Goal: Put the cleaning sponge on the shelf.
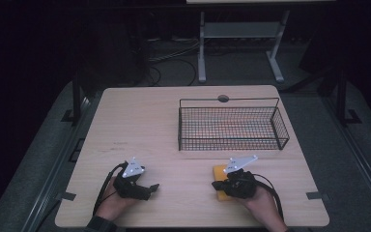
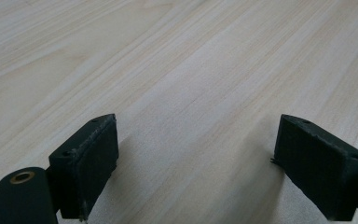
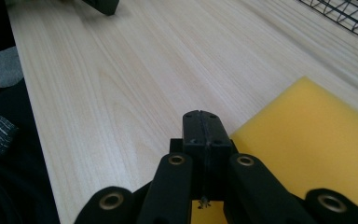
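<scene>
Yellow foam sponge point(image 3: 307, 140) lies flat near worktop point(image 1: 174, 121) front edge, right side, w/ wire basket point(image 1: 232, 123) behind. Looks light, soft, squashy; I'd pinch it across a free edge. Right tool point(image 3: 201, 122) closed, empty, over it. Left tool point(image 2: 196, 163) open, empty, front-left.

Yellow sponge point(image 1: 219, 182) half-hidden (under right gripper point(image 1: 217, 185))

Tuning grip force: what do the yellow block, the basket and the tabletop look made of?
Yellow block: likely foam or sponge, matte with a soft, fine-grained surface. Basket: thin black metal wire, probably coated, in an open grid mesh. Tabletop: pale wood-grain, smooth low sheen; laminate or veneer, cannot tell which.
</scene>
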Tool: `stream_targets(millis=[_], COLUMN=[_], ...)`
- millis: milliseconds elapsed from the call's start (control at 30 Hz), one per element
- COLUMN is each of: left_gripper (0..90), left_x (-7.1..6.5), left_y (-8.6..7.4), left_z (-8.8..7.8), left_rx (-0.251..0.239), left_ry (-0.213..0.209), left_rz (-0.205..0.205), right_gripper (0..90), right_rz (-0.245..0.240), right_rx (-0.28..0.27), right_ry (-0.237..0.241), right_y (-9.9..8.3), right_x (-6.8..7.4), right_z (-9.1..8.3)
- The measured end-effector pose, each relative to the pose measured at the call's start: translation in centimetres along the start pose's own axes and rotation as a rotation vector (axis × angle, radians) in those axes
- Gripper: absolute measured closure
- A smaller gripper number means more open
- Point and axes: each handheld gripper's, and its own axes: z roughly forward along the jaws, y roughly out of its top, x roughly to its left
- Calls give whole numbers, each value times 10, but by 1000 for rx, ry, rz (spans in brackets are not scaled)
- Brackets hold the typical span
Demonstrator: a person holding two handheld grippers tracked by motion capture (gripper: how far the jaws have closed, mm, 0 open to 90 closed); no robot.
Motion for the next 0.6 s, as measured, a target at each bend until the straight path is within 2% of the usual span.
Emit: stream_targets(millis=[267,600], left_gripper=[129,129], left_x=[0,0], left_y=[0,0], left_z=[0,0], left_rx=[0,0], left_ry=[0,0], left_rz=[0,0], right_gripper=[896,896], right_rz=[9,39], right_rx=[7,9], right_ry=[-18,-72], right_y=[-4,-13], right_x=[-6,-18], right_z=[-6,-22])
